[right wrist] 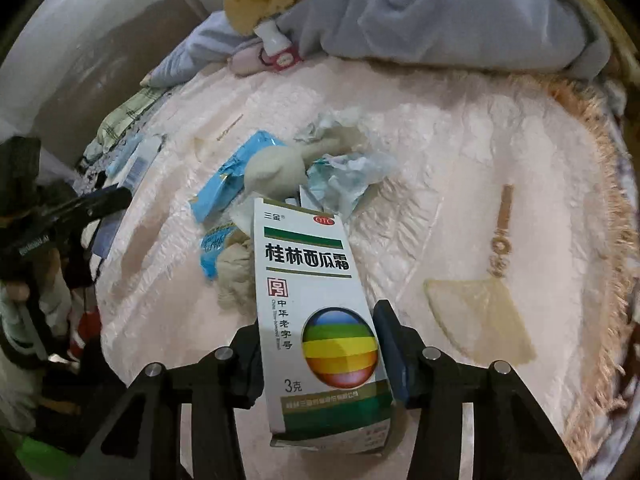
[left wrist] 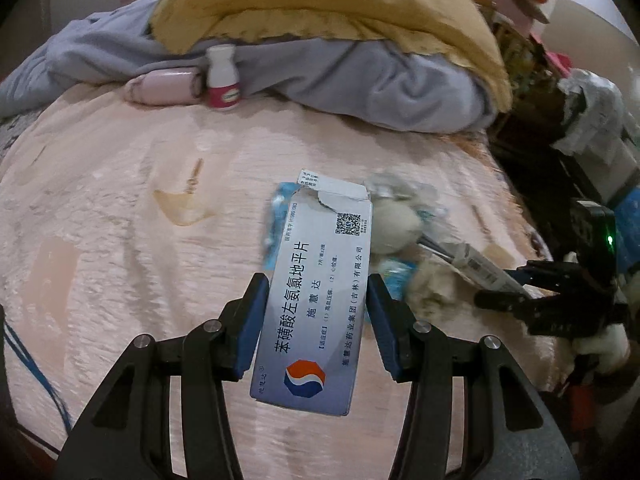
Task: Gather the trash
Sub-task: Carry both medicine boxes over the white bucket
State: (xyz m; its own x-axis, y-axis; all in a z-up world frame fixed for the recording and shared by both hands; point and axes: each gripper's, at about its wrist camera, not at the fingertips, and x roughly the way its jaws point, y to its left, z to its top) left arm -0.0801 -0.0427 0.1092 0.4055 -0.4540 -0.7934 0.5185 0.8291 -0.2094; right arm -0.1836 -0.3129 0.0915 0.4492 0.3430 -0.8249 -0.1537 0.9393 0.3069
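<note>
In the left wrist view my left gripper point(left wrist: 317, 286) is shut on a white-and-blue medicine box point(left wrist: 320, 264), its blue pads pressing both long sides. In the right wrist view my right gripper point(right wrist: 320, 316) is shut on a white-and-green medicine box point(right wrist: 308, 264) with a rainbow ball printed on it. Both boxes hang above a pink bedspread point(right wrist: 460, 152). Beyond them lies a trash pile point(right wrist: 288, 168) of blue wrappers, crumpled tissue and a cream ball. That pile point(left wrist: 400, 224) sits between the two grippers. The right gripper point(left wrist: 516, 288) shows at the right of the left wrist view.
A small white bottle with a pink label point(left wrist: 222, 80) and a pink tube point(left wrist: 164, 86) stand by a grey blanket point(left wrist: 360, 80) under a yellow one point(left wrist: 320, 0). Dark clutter point(left wrist: 580, 128) lines the bed's right side. The bedspread's fringe point(right wrist: 600, 200) marks its edge.
</note>
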